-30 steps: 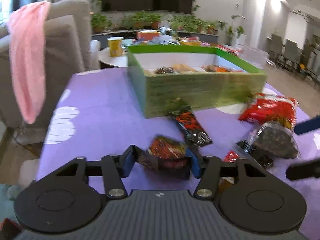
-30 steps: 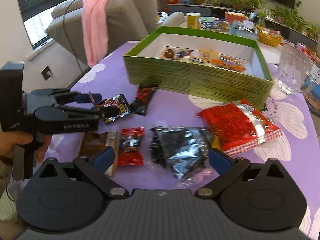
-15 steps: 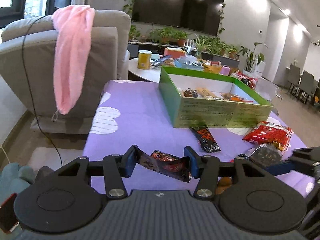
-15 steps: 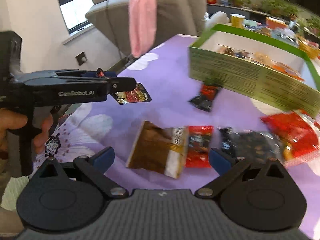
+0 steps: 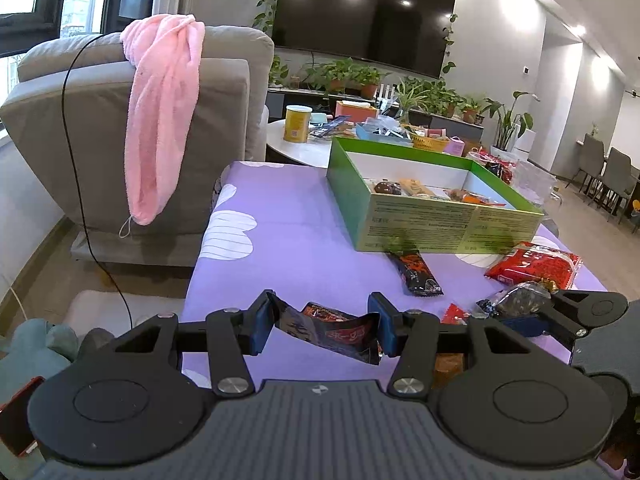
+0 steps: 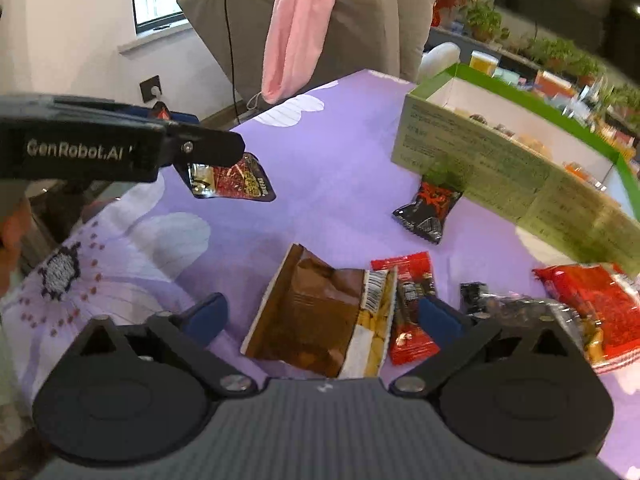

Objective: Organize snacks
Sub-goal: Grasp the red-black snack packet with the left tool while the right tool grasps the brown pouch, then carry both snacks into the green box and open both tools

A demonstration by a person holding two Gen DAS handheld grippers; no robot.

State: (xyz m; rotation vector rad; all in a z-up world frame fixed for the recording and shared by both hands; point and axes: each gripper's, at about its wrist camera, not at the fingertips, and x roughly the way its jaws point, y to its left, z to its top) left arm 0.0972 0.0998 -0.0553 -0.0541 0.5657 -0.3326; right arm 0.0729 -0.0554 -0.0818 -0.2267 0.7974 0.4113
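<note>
Purple cloth with white flower prints covers your bench (image 5: 280, 240), and the green snack box (image 5: 436, 220) stands open at its far side with a few snacks lying inside. Your left hand-held gripper (image 5: 322, 326) is clamped on a black-and-red snack packet (image 5: 332, 334), pinched by its ends between the blue pads and lifted clear of the cloth, well short of the box on its near-left side. In the right wrist view that packet (image 6: 232, 178) hangs from the gripper's tip above the cloth. Your right hand-held gripper (image 6: 320, 320) stands wide apart with nothing gripped, low over a brown snack bag (image 6: 316, 312) that lies flat on the cloth in front of the box. A small red packet (image 6: 412, 308) touches that bag's right edge. A black packet with red print (image 6: 428, 208) lies against the box's front wall. A large red bag (image 6: 596, 304) and a clear bag of dark snacks (image 6: 516, 308) lie before the box's right end.
</note>
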